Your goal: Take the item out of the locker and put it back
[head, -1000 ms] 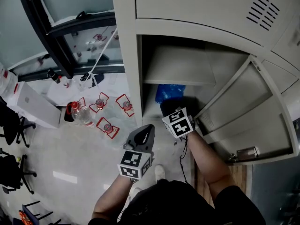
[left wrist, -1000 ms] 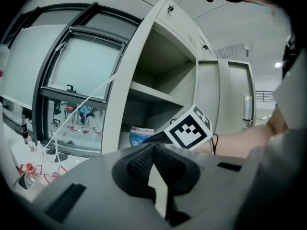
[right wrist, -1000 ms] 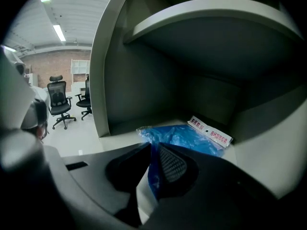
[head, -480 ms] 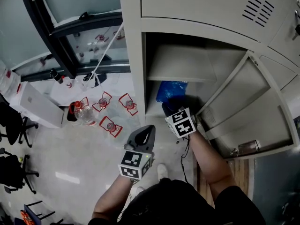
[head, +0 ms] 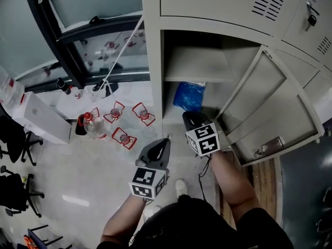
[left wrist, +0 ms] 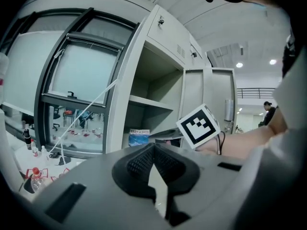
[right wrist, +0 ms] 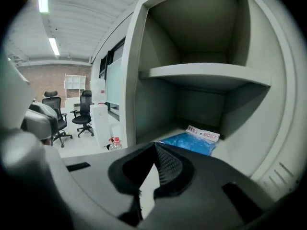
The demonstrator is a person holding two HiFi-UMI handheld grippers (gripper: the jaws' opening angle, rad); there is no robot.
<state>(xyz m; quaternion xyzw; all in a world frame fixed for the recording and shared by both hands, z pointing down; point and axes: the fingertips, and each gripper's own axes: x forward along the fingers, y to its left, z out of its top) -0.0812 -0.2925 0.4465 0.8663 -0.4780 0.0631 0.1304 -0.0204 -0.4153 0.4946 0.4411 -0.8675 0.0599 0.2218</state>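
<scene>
Pale glossy floor, tall grey metal locker, its door swung open. Blue plastic bag with white label strip lies flat on compartment bottom, under inner shelf. Right gripper at opening, near bag, not touching; fingers just closed together, nothing between. Left gripper outside locker, over floor; fingers together, empty.

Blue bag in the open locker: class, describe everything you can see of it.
The blue bag is a flat, crinkly packet that looks like plastic, with a white strip bearing red print along its far end. It lies flat on the floor of the open locker, under the shelf. Only that floor touches it; nothing rests on it.
</scene>
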